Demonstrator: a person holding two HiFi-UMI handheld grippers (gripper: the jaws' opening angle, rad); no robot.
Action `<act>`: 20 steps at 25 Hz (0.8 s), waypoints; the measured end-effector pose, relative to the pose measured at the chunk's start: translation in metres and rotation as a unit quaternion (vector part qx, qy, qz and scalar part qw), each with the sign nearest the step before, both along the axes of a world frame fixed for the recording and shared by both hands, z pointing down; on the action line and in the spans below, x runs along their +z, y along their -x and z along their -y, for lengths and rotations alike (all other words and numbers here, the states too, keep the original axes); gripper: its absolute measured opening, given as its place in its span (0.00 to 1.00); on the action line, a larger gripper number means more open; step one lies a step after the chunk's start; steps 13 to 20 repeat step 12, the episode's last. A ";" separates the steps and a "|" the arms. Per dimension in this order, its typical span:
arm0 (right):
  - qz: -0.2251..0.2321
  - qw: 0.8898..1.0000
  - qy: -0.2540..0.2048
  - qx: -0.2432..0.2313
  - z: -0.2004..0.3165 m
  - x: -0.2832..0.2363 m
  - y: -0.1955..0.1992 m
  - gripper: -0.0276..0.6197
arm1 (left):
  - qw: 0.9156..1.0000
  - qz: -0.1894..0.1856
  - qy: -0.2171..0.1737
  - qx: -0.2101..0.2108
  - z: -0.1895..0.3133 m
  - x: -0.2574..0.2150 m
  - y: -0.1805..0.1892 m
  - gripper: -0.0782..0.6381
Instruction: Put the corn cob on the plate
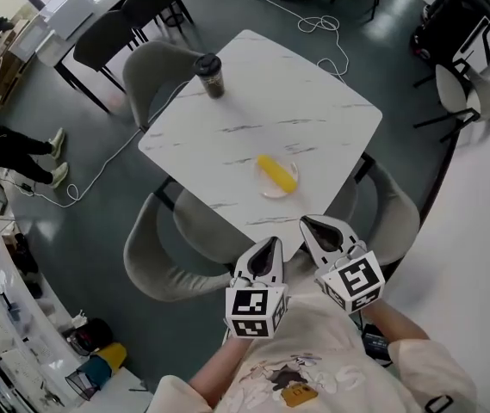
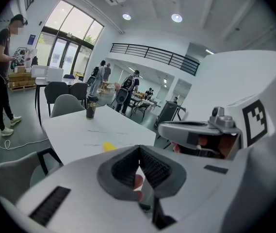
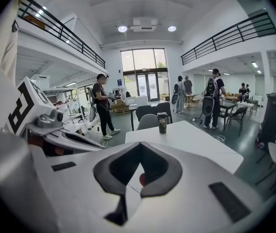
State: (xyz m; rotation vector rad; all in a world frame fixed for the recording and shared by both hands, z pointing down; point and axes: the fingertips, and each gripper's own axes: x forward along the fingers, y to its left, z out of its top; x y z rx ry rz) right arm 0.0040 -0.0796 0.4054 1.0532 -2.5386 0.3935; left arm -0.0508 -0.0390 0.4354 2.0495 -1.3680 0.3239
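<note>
1. Grey-floored open hall, with a white marbled desk [image 1: 313, 101] below the person; both tools hang over its near edge, close to the person's chest.
2. Left hand-held gripper [image 1: 272, 242]: its jaws are clenched together with nothing between them.
3. Right hand-held gripper [image 1: 307, 223]: its jaws are also clenched on nothing. It sits just beside the left one, and both are clear of the desk top.
4. Corn cob [image 1: 276, 173]: it lies on the plate [image 1: 263, 188] near the desk's near edge, ahead of both grippers and touched by neither.
5. Farther out, a dark lidded cup [image 1: 210, 75] stands toward the far corner, well apart from the plate. Grey chairs [image 1: 163, 261] ring the desk.
6. Step in hand, as I judge it: the placing looks finished, since the cob rests within the plate's rim and both grippers are empty and away from it.
7. Next move, as I judge it: little is needed beyond keeping clear of the plate. If the cob proved unsteady, one gripper would have to open, come down across the cob's middle and seat it again.
</note>
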 end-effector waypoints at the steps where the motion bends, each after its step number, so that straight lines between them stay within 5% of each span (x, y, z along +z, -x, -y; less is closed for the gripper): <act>1: 0.000 1.000 -0.008 -0.006 -0.007 -0.008 0.002 0.05 | 1.000 0.003 0.001 0.004 -0.006 -0.002 0.000 0.12; 6: 0.008 0.999 -0.045 -0.014 -0.032 -0.042 0.003 0.05 | 1.000 0.000 -0.003 0.008 -0.029 -0.012 -0.002 0.12; 12: 0.050 0.998 -0.045 0.014 -0.068 -0.071 -0.007 0.05 | 0.999 -0.014 -0.032 0.002 -0.053 -0.050 0.005 0.12; 20: 0.050 0.998 -0.045 0.014 -0.068 -0.071 -0.007 0.05 | 0.999 -0.014 -0.032 0.002 -0.053 -0.050 0.005 0.12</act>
